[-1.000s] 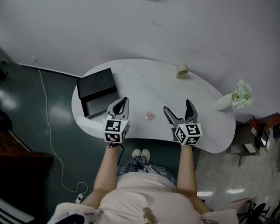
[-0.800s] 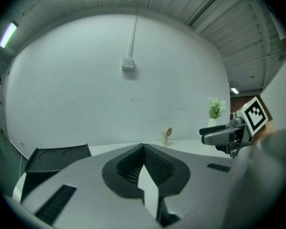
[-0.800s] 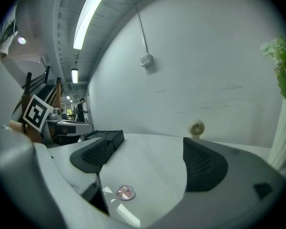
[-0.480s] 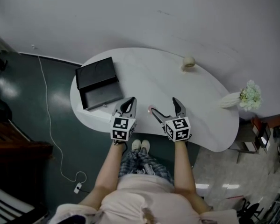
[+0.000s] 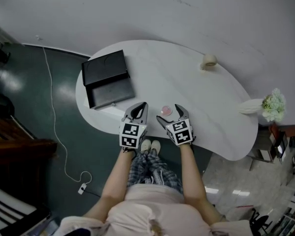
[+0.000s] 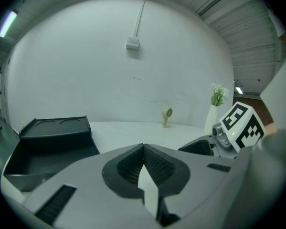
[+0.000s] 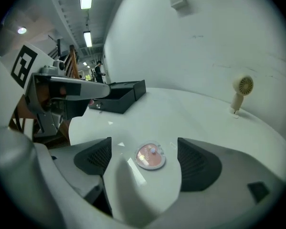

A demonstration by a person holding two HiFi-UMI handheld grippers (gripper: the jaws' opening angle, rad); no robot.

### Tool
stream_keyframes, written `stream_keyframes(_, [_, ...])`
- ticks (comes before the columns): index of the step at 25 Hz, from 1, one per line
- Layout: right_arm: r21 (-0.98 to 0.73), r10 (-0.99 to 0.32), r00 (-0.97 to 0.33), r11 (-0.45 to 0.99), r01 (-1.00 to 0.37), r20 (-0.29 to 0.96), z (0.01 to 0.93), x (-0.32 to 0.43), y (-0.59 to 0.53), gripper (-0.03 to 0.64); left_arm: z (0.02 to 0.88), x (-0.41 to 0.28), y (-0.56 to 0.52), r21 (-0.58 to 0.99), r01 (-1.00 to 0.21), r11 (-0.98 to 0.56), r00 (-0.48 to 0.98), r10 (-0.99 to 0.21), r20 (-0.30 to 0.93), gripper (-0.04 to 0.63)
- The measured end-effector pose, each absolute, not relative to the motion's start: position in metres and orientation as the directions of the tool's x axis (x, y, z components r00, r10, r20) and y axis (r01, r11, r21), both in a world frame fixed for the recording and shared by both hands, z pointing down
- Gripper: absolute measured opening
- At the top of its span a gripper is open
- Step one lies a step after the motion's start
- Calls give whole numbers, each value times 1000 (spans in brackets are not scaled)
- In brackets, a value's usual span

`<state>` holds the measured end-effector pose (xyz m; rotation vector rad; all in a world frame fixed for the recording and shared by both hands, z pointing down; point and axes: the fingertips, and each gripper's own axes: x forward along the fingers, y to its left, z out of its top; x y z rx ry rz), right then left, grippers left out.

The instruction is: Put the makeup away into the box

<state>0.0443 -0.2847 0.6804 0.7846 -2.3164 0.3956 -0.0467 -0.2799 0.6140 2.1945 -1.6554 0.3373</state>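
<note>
A round pink makeup compact (image 5: 166, 110) lies on the white table (image 5: 186, 82) near its front edge. My right gripper (image 5: 169, 114) is tipped down over it and open. Its jaws have just been closing a little. In the right gripper view the compact (image 7: 151, 155) lies between the two pads (image 7: 196, 160), apart from both. The black box (image 5: 107, 78) stands open at the table's left end, lid raised, and also shows as the box (image 6: 49, 149). My left gripper (image 5: 141, 107) is shut and empty between box and compact, its pads (image 6: 154, 163) meeting.
A small cream fan (image 5: 209, 60) stands at the back of the table. A white vase of flowers (image 5: 265, 104) sits at the right end. A white cable (image 5: 53, 117) runs over the dark floor left of the table. The table's front edge lies just under both grippers.
Both grippers have sunk toward the table's front edge. The right one swung left and tipped down until the compact lay between its jaws, which narrowed slightly. The left gripper stayed shut.
</note>
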Motion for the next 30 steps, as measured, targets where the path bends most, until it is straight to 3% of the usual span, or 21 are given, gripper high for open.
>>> stream_keyframes(11, [-30, -382, -515, 781, -624, 768, 715, 47, -284, 359, 628, -58, -275, 159, -963, -216, 265, -864, 428, 25])
stream_keyframes(20, [-48, -370, -511, 773, -633, 776, 719, 48, -284, 317, 631, -62, -275, 162, -965, -205, 256, -865, 431, 25])
stream_keyframes(23, [-39, -370, -510, 779, -625, 777, 718, 48, -284, 254, 631, -63, -274, 163, -966, -202, 254, -866, 432, 25])
stream_keyframes(30, [-25, -395, -509, 771, -636, 765, 713, 46, -288, 245, 631, -74, -275, 166, -969, -183, 238, -873, 427, 25])
